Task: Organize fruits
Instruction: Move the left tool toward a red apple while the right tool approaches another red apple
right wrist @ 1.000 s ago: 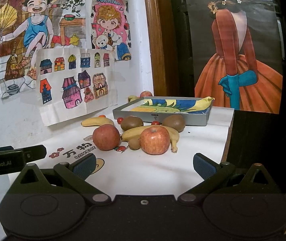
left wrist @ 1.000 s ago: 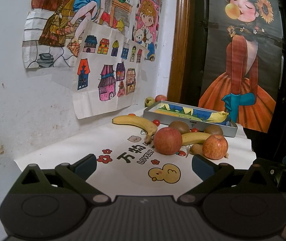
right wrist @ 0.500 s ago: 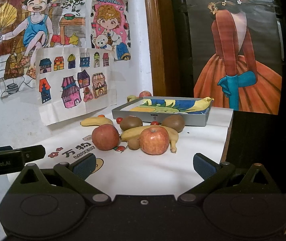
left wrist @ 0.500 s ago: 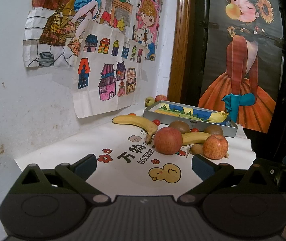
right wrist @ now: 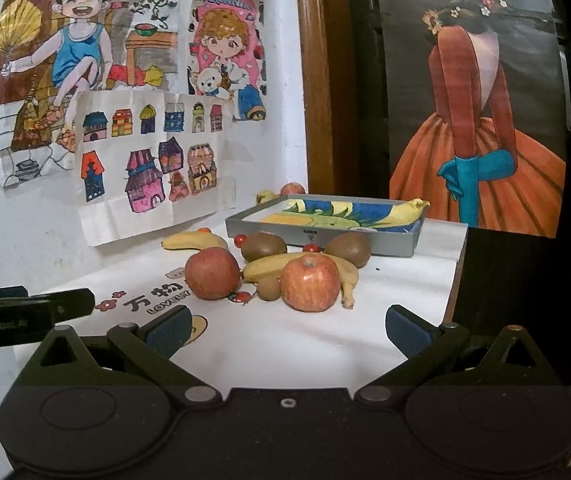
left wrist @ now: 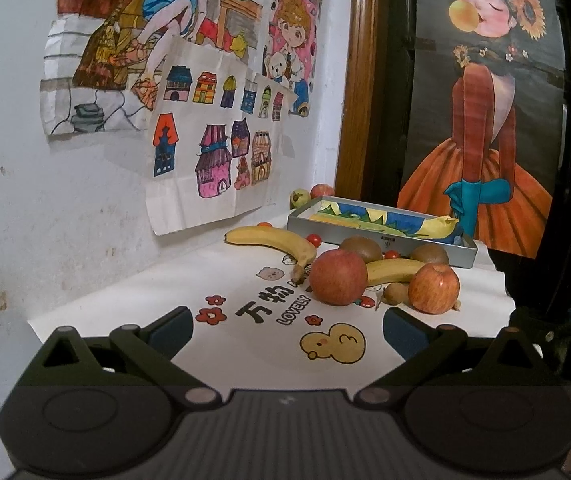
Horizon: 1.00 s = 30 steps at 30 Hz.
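Fruit lies in a cluster on a white printed sheet: two red apples (left wrist: 338, 277) (right wrist: 310, 282), two bananas (left wrist: 273, 240) (right wrist: 301, 265), kiwis (right wrist: 263, 246) (right wrist: 348, 249) and small cherry tomatoes (left wrist: 314, 239). Behind them stands a grey tray (left wrist: 381, 236) lined with a coloured drawing. My left gripper (left wrist: 287, 328) is open and empty, well short of the fruit. My right gripper (right wrist: 287, 328) is also open and empty, in front of the nearer apple. The left gripper's body shows at the right wrist view's left edge (right wrist: 25, 312).
A wall with taped drawings (left wrist: 213, 152) borders the table on the left. Two more small fruits (right wrist: 281, 192) sit behind the tray by the wooden frame (right wrist: 317, 100). The table's right edge (right wrist: 455, 292) drops off beside a dark panel with a painted figure.
Both grippers have drifted very slightly; the fruit has not moved and both stay open.
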Motion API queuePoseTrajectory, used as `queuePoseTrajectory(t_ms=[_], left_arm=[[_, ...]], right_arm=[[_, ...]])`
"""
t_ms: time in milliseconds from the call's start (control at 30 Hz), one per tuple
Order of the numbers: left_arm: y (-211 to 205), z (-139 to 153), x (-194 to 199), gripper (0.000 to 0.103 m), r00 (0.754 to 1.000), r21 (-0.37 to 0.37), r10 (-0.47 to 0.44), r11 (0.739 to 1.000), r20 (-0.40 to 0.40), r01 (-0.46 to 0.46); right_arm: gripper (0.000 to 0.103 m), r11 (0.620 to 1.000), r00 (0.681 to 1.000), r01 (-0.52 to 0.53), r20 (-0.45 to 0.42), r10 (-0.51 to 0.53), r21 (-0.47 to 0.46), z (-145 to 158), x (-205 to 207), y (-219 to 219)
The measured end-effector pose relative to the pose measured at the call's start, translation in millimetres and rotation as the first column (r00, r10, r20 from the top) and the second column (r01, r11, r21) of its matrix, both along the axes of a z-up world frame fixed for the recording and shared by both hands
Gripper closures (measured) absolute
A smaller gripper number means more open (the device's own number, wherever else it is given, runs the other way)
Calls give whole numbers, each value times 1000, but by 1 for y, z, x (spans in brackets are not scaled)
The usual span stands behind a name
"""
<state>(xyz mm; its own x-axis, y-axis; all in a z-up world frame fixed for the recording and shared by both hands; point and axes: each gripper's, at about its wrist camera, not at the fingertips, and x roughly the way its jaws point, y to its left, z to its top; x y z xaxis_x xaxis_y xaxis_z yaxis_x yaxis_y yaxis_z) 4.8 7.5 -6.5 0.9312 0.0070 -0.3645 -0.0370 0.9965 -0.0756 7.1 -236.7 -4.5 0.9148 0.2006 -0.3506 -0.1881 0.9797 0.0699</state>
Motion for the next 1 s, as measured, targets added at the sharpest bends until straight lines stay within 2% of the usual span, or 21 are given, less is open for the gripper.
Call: queuePoseTrajectory(t_ms=[100, 267, 400, 600, 767, 900, 1000], left_arm=[[1, 12, 6, 0, 1000, 29, 1, 1000, 15, -1], [4, 49, 16, 0, 998, 91, -19, 996, 67, 13], [7, 75, 32, 0, 995, 117, -30, 993, 92, 20], [8, 93, 69, 0, 989, 153, -122, 982, 80, 109], [3, 75, 108, 0, 979, 140, -197, 972, 51, 188], [-2, 48, 138, 0, 971, 101, -239, 966, -12, 239], [-5, 27, 154, 0, 962, 87, -267, 959, -49, 271]], right_arm=[[1, 1000, 999, -21, 26, 22, -14, 12, 3, -2], [1, 985, 984, -163, 66, 166, -49, 44, 15, -2], [1, 972, 968, -216, 107, 226, -97, 75, 30, -7], [1, 946, 953, -293, 41, 301, -138, 96, 77, -19], [1, 942, 946, -309, 57, 318, -130, 90, 117, -32], [1, 943, 944, -326, 18, 328, -68, 62, 142, -41], [1, 938, 940, -341, -37, 340, -61, 36, 154, -43]])
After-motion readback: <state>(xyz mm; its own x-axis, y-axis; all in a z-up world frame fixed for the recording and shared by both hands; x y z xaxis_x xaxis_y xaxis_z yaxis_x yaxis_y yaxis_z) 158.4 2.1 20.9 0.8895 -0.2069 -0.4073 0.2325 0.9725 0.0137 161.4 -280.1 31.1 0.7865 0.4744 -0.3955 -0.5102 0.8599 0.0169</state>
